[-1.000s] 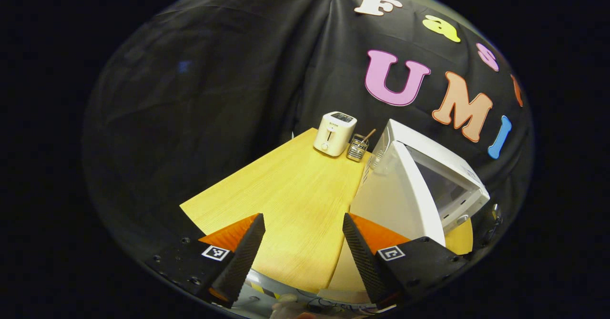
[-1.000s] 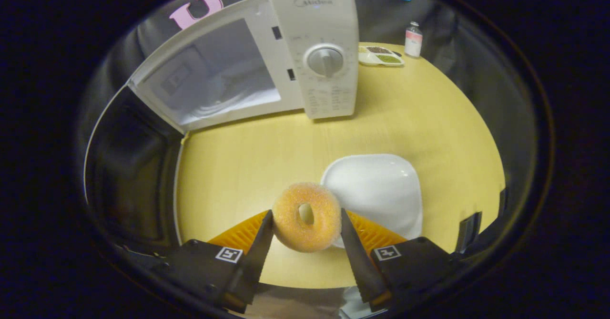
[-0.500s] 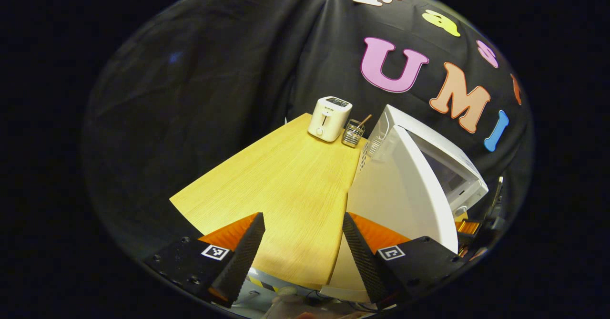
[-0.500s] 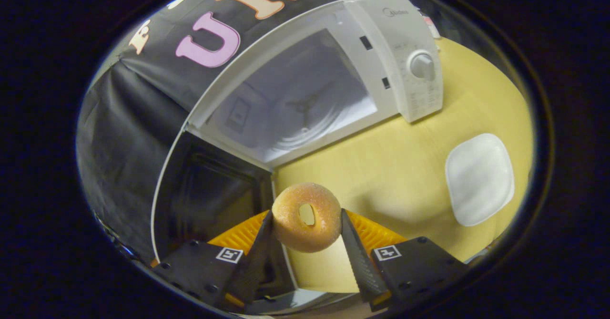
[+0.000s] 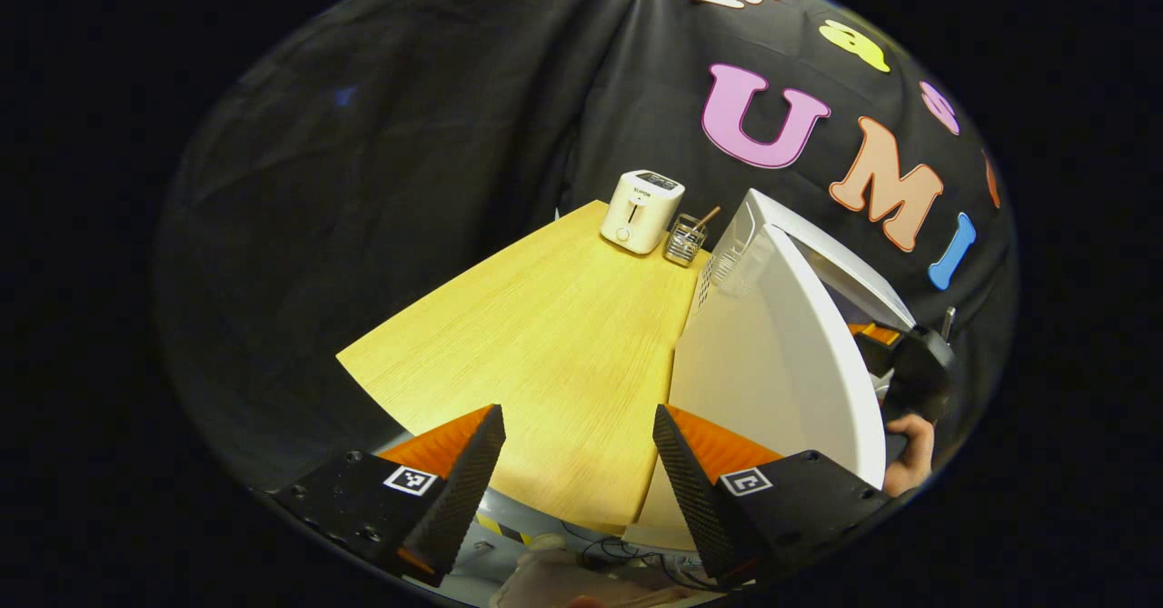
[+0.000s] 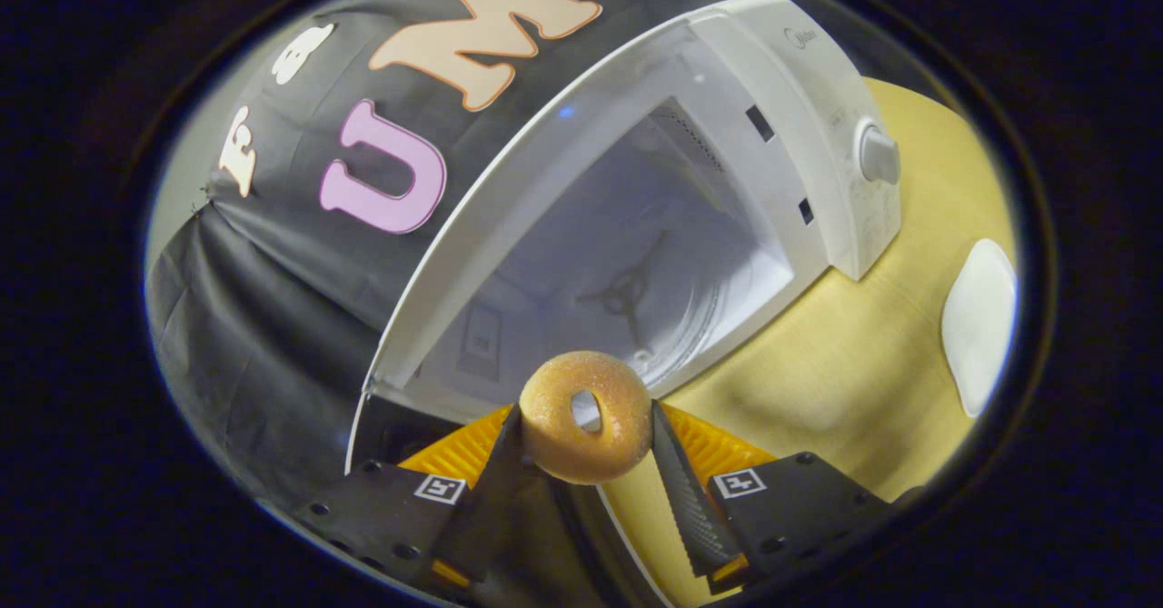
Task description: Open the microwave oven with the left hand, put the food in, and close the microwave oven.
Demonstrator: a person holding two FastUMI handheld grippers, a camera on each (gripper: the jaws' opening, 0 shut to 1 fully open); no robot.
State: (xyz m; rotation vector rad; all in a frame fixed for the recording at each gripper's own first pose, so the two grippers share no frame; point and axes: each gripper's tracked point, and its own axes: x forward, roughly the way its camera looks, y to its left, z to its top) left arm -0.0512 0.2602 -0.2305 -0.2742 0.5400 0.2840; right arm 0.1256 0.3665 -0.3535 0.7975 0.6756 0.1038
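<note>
Right gripper (image 6: 586,463): jaws pinched on the doughnut (image 6: 586,415), one finger pressing each side, the ring upright with its hole facing the camera. Left gripper (image 5: 579,463): jaws spread wide, nothing between them, held above the near edge of the table (image 5: 545,353).

Landmark: the microwave (image 6: 800,126), white, standing on the yellow wooden table.

In the right gripper view, the doughnut is held just in front of the microwave's open cavity (image 6: 627,290), off the table. The cavity's pale interior shows behind the doughnut, with the turntable hub at its middle. The control panel with its round dial (image 6: 878,154) is on the side of the cavity away from the door. The door (image 6: 400,426) is swung out; a dark slice of its inner face shows next to the gripper's left finger. Beyond the microwave's dial side, a white plate (image 6: 979,322) lies flat on the table, well apart from the doughnut.

In the left gripper view, the open door (image 5: 772,363) shows its white outer face just beside the right finger. Past the door's edge, the other gripper (image 5: 909,372) and the hand (image 5: 909,463) holding it are at the microwave's front.

Behind the microwave, at the table's far corner: a white toaster (image 5: 641,211), and between it and the microwave a small wire holder (image 5: 683,244) with a stick in it.
</note>
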